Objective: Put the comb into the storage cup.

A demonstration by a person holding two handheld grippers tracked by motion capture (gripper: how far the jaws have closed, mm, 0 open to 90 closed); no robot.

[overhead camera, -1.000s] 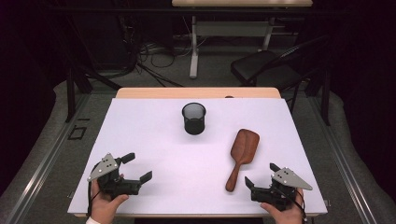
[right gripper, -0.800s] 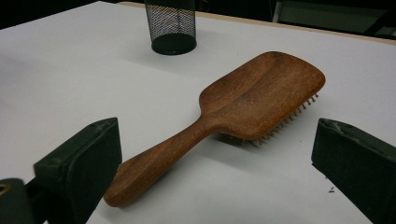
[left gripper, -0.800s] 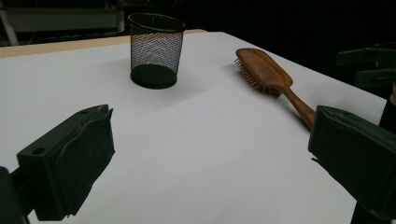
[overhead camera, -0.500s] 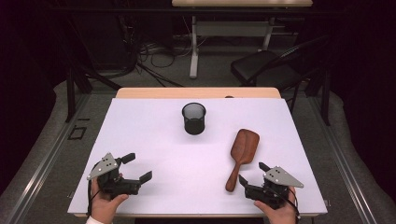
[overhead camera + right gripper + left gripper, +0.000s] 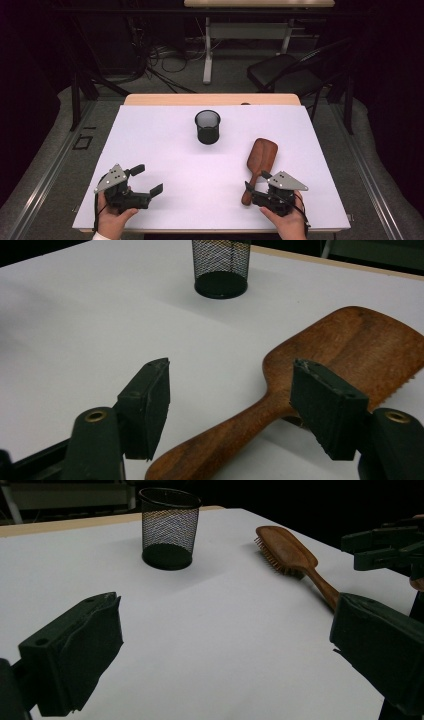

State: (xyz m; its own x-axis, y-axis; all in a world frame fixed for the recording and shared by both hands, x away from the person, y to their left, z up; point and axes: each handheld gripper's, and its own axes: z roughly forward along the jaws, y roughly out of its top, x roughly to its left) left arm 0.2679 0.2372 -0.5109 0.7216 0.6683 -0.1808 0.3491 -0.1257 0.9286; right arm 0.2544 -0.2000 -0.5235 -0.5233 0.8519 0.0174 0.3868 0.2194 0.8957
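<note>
High view: white tabletop [image 5: 165,150] carrying a black mesh pen cup [image 5: 207,127], upright, toward the far edge near the middle, and a wooden hairbrush [image 5: 259,166] lying flat in the right half, paddle head toward the far edge, handle running back toward the near right corner. Right gripper [image 5: 256,186], held in the person's right hand [image 5: 286,225] at the near edge, sits at the handle end; its jaws have just been closing and now stand partly apart, one on each side of the handle. Right gripper view confirms: handle passes between the two black pads, the left pad [image 5: 150,405] clear of the wood, the other pad in front of the neck where the handle widens; contact there cannot be told, no firm grip seen. Brush back faces up, bristles show along the head's right edge in this view. Left gripper [image 5: 148,181], in the left hand [image 5: 116,220] near the near left corner, well apart from brush and cup, jaws wide apart with bare tabletop between them. Left gripper view: cup at far left, brush to its right with bristles against the tabletop, the right gripper at the picture's right edge.
</note>
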